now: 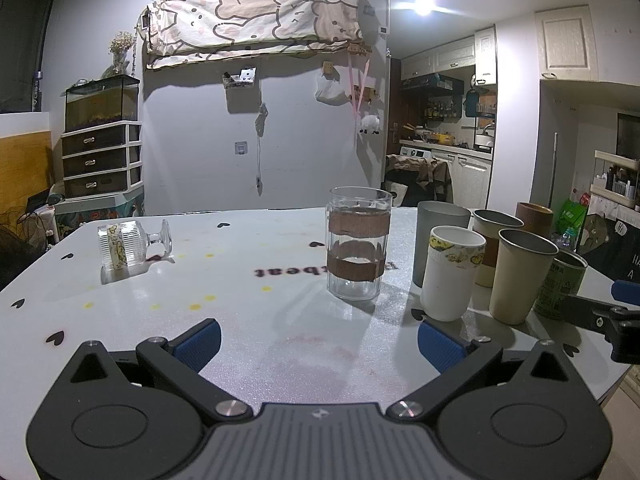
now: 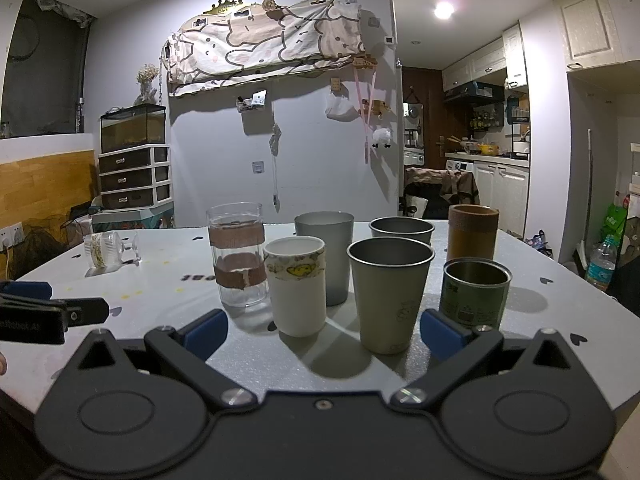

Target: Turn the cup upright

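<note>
Glass cup (image 1: 130, 246) lies on its side, far left on table (image 1: 248, 280), well apart from my left gripper (image 1: 318, 340). Right gripper (image 2: 324, 332) sits near upright cups. Both spread wide, holding nothing.

Both the left gripper (image 1: 319, 340) and right gripper (image 2: 324, 332) share one build: matte black linkage arms with silver screws. Ribbed blue pads cover the fingers (image 1: 199, 343), above a grey grooved centre plate (image 1: 318, 424).
</note>
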A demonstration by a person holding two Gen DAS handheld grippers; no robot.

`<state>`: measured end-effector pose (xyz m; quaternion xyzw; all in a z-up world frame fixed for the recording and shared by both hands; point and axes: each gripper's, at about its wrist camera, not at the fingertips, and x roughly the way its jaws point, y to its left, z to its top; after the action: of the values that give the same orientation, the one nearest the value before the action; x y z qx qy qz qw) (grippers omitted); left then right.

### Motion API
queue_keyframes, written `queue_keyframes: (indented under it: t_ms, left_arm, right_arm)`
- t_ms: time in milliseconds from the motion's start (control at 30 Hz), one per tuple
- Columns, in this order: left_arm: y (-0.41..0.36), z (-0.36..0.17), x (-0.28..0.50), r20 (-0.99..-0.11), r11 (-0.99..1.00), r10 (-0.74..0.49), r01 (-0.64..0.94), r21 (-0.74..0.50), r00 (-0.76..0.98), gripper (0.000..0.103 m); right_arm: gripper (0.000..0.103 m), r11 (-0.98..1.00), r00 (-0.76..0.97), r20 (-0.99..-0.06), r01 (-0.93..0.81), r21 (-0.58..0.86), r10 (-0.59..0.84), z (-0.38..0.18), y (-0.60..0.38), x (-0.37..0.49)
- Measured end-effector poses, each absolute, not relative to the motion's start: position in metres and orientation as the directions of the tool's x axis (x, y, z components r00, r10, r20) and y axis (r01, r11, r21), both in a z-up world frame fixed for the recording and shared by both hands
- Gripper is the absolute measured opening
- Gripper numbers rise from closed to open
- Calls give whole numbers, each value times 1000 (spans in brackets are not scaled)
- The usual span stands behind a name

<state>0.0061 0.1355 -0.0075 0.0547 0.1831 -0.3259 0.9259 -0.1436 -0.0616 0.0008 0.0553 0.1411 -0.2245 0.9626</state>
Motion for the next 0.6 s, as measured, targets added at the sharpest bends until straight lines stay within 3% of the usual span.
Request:
queue_keyframes:
  t_ms: [600]
  left_arm:
    - [136, -8, 6, -376, 783, -582, 622, -17, 721, 103]
  right_arm:
    - [103, 892, 858, -298, 450, 43, -419, 0, -64, -146]
